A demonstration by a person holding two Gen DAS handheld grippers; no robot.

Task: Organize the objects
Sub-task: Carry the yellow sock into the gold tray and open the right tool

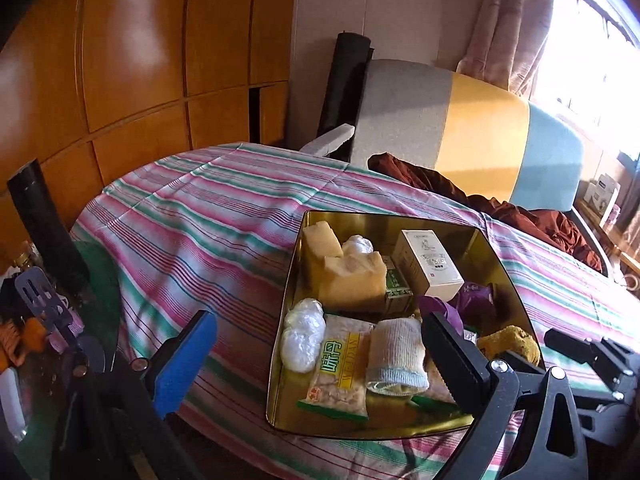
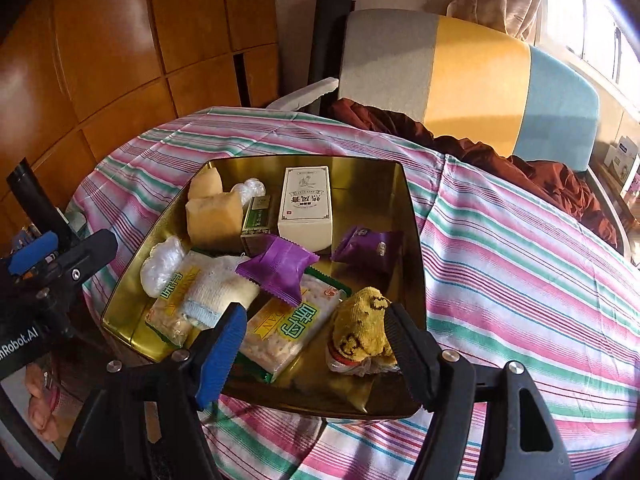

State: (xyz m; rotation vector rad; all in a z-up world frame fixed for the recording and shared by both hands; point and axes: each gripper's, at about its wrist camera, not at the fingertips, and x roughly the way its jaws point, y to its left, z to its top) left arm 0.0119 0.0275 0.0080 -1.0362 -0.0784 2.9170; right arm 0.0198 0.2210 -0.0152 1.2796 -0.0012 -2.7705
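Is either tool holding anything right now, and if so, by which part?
Nothing is held. The right tool is open above the gold tin, with the yellow sock lying free between its fingers. The left tool is open and empty.

Probably a home bedroom: striped bedsheet (image 2: 520, 260), wooden wardrobe (image 1: 140, 60), curtain (image 1: 512, 20).
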